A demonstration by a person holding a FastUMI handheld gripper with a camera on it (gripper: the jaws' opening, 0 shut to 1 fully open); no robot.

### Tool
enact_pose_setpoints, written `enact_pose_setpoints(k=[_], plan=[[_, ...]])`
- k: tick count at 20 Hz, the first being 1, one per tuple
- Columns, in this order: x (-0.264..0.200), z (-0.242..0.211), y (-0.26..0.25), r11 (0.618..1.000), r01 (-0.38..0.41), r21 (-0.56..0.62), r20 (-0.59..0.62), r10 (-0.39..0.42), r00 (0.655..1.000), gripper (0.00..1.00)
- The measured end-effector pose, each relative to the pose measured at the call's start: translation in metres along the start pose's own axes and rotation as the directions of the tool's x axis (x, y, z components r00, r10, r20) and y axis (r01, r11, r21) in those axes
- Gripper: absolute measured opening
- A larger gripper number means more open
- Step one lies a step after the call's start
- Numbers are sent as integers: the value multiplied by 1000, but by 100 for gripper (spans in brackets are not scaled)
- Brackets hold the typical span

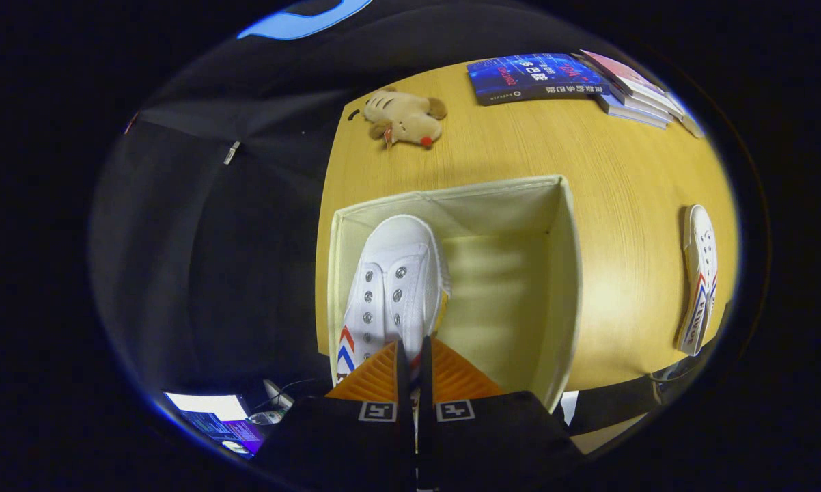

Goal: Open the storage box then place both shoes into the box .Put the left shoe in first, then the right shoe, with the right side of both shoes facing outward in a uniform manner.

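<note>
The blue book (530,76) beyond the storage box (561,273) carries cover print too small to read. The shoe (699,280) beside the storage box bears blurred side lettering

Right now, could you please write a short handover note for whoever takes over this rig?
Gripper: fingers nearly closed on the heel of the shoe, held in the box by its left wall, toe pointing away.
Box: open, on the table.
Second shoe: on the table right of the box, lying on its side.
Done: box opened, first shoe going in.
Left: release it, then box the second shoe facing the same way.
</note>
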State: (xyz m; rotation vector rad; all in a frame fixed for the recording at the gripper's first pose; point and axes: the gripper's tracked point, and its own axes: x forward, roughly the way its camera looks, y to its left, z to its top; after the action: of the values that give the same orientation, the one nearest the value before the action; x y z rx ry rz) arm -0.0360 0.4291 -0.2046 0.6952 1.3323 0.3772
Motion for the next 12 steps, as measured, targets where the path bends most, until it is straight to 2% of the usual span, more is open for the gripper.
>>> enact_pose_setpoints(k=[3, 5, 8, 9, 10, 12], plan=[[18, -2, -2, 999, 23, 41, -9, -22, 1000, 6], [24, -5, -4, 999, 37, 20, -7, -37, 999, 6], [32, -8, -4, 1000, 12, 21, -19, -11, 1000, 8], [33, -8, 4, 999, -34, 35, -35, 35, 999, 15], [35, -9, 11, 997, -65, 40, -46, 67, 997, 27], [26, -5, 15, 996, -91, 10, -41, 92, 995, 49]])
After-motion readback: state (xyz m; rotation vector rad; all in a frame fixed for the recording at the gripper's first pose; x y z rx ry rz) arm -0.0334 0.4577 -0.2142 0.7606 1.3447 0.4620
